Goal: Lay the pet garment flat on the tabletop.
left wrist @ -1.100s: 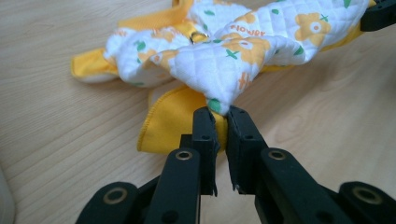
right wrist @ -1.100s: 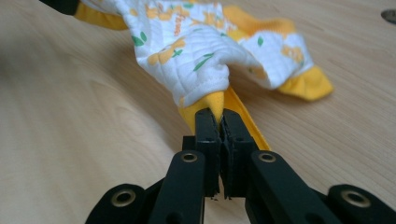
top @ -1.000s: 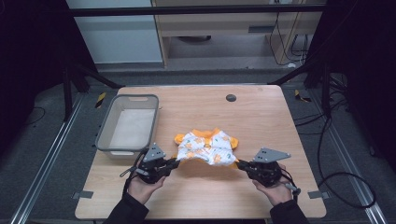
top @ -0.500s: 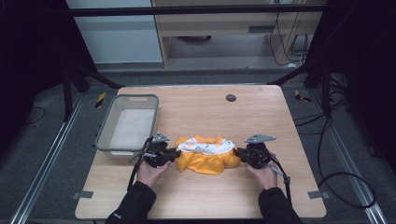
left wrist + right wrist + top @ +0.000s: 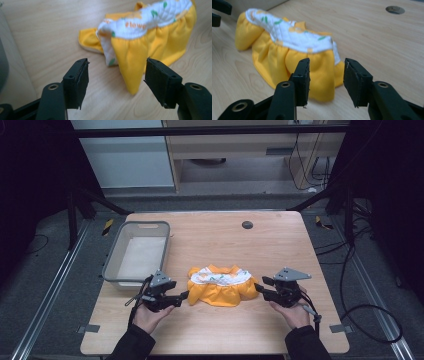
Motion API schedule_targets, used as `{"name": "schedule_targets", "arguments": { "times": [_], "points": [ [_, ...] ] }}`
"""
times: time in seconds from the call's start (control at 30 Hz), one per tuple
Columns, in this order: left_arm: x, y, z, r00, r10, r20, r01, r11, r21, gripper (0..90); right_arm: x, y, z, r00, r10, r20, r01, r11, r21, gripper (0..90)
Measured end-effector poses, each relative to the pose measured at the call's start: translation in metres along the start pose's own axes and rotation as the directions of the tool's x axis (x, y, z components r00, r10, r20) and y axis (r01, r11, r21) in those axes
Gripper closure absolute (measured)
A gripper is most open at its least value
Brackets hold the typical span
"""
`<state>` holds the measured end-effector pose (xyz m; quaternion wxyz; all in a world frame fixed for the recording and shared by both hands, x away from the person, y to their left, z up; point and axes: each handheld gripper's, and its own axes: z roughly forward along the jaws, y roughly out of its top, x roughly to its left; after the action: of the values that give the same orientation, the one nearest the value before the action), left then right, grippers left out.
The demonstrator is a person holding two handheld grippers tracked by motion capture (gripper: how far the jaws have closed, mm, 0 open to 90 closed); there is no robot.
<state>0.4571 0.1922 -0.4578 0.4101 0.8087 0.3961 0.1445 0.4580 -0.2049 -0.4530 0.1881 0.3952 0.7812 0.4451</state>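
Garment: a small child's dress, folded over on itself into a soft heap; gathered yellow skirt fabric falls in pleats below a quilted white band printed with green leaves and orange lettering.
Where it lies: on the table between the two grippers, just ahead of each one's jaw tips, resting free on the wood.
Left gripper: its jaws have just been opening and now stand spread wide; a hanging yellow fold of the dress sits in the gap ahead of the flat black pads, touching neither.
Left pads: blocky, matte black rubber with squared edges, held on dark metal arms with brass-ringed screw holes.
Right gripper: its jaws have just been opening too, now partly spread; the yellow hem of the dress lies just beyond the tips, and the pads do not press on it.
Right pads: same flat black slabs, slightly frayed at the lower corners.
Table: pale wood-grain board, smooth, with a round dark hole well beyond the right gripper.
Basket: grey rectangular plastic tub with rounded corners, just beyond the left gripper, away from the dress.
Hands: each hand grips its tool from below, dark sleeves at the near edge.
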Motion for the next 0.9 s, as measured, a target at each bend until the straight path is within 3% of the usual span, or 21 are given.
{"name": "schedule_targets", "arguments": {
  "times": [0.23,0.4,0.53,0.57,0.73,0.9],
  "points": [
    [-0.008,-0.014,0.019,0.9998,0.007,0.019,-0.009,0.9973,0.073,35.8,-0.007,-0.027,0.011,0.9999,0.006,0.013,-0.007,0.996,0.084,52.8],
    [-0.008,-0.013,0.031,0.9998,0.014,0.012,-0.015,0.9961,0.087,40.7,-0.009,-0.027,0.023,0.9995,0.030,-0.011,-0.029,0.996,0.080,54.3],
    [-0.006,-0.011,0.034,0.9990,-0.031,0.031,0.028,0.9949,0.096,54.4,-0.008,-0.025,0.031,0.9991,0.031,-0.029,-0.028,0.996,0.087,62.1],
    [-0.006,-0.011,0.034,0.9988,-0.039,0.031,0.036,0.9946,0.097,60.8,-0.008,-0.024,0.032,0.9990,0.029,-0.035,-0.025,0.995,0.094,68.3],
    [-0.007,-0.007,0.028,0.9978,-0.041,0.053,0.036,0.9956,0.087,85.2,-0.004,-0.023,0.030,0.9982,0.022,-0.056,-0.015,0.992,0.124,86.2],
    [-0.010,-0.002,0.011,0.9957,-0.043,0.081,0.039,0.9976,0.057,86.7,0.001,-0.016,0.014,0.9955,0.026,-0.091,-0.018,0.995,0.094,88.1]
  ]
}}
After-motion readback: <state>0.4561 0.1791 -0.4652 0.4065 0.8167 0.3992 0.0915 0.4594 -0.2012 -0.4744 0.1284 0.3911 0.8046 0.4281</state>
